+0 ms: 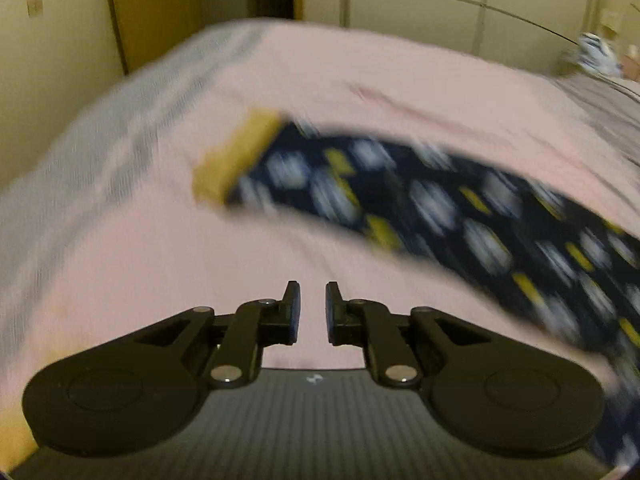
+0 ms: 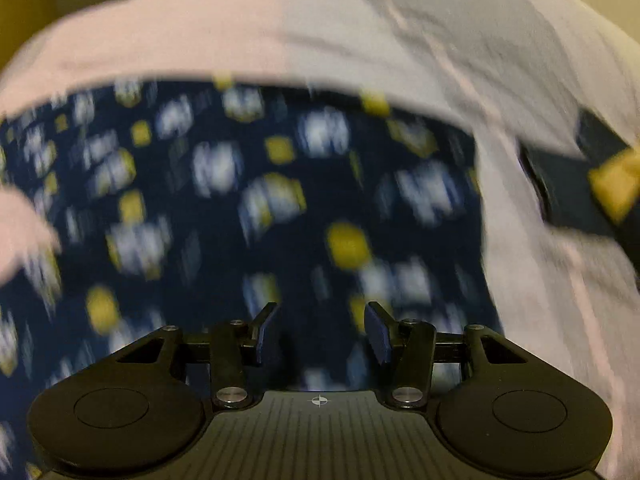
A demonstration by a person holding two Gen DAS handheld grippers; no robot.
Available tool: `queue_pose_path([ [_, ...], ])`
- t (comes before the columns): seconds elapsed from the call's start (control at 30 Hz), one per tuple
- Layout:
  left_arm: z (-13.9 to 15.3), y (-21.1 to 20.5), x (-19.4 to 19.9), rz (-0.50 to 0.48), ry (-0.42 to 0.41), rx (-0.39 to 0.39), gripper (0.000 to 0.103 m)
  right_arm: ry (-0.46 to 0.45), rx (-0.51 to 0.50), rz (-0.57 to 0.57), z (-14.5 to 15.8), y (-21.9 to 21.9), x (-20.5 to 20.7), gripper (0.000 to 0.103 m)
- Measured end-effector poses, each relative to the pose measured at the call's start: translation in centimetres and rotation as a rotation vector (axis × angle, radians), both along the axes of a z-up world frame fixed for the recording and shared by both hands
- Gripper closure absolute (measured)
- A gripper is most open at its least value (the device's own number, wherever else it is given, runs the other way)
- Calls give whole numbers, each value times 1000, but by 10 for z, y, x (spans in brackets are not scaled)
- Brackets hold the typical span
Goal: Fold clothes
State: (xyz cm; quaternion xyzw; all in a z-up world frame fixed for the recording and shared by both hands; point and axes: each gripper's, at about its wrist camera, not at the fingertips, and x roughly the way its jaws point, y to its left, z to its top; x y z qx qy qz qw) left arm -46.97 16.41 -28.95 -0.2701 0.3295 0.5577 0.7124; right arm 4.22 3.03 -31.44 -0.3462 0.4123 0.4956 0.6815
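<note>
Left tool narrowly parted, empty; right tool wider, over patterned garment

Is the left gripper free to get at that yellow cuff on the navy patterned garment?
Probably yes: the left gripper is open and empty over bare pink sheet, and nothing lies between it and the yellow cuff ahead.

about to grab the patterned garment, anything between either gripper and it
Nothing visible. The left gripper is open over bare pink sheet, with the navy patterned garment ahead to its right. The right gripper is open directly over the garment, nothing between them.
</note>
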Motion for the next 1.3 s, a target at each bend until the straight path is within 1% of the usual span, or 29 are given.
queue_pose_path([
  [0.03,-4,-34,-3,6,-10,-33,88,1,-26,3,-3,-13,-3,53],
  [0.07,-10,-67,-12,35,-6,-72,88,2,-43,-5,-5,-25,-3,53],
  [0.1,-16,-90,-18,71,-8,-95,88,14,-26,-11,-2,-37,-3,53],
  [0.13,-21,-111,-24,107,-13,-114,87,39,13,-1,4,-47,-4,53],
  [0.17,-30,-125,-30,136,-5,-146,84,58,48,21,9,-55,-6,53],
  [0.2,-40,-138,-35,162,4,-180,82,54,45,50,9,-62,-9,53],
  [0.27,-39,-157,-35,189,53,-170,82,29,7,111,4,-74,-14,53],
  [0.3,-30,-164,-33,199,71,-168,82,13,-55,137,-1,-78,-14,53],
  [0.37,-7,-176,-28,218,103,-167,84,16,-142,115,1,-94,-6,53],
  [0.4,10,-184,-28,226,96,-154,83,47,-128,102,12,-102,-2,53],
  [0.47,44,-202,-25,247,78,-130,83,133,-51,83,42,-119,8,53],
  [0.5,60,-210,-21,254,75,-123,81,145,-18,94,58,-123,9,53],
  [0.57,89,-223,-13,251,61,-101,74,137,41,137,89,-130,7,53],
  [0.6,99,-230,-9,252,54,-91,70,132,74,162,103,-133,5,53],
  [0.63,109,-238,-5,253,46,-81,67,129,106,190,117,-135,2,53],
  [0.7,125,-251,2,256,35,-71,67,129,154,232,137,-140,-4,52],
  [0.77,131,-260,6,269,38,-87,67,145,161,256,145,-145,-9,51],
  [0.87,135,-272,1,276,32,-90,67,172,157,273,148,-155,-16,51],
  [0.97,146,-281,-20,299,33,-67,67,214,154,266,151,-163,-19,50],
  [1.03,152,-281,-37,323,41,-56,67,237,152,241,152,-168,-16,50],
  [1.1,158,-274,-56,353,46,-48,67,254,150,203,154,-169,-11,50],
  [1.2,164,-254,-82,372,20,-38,66,258,152,153,155,-162,-7,50],
  [1.3,165,-222,-107,396,9,-33,66,257,152,131,153,-144,-16,50],
])
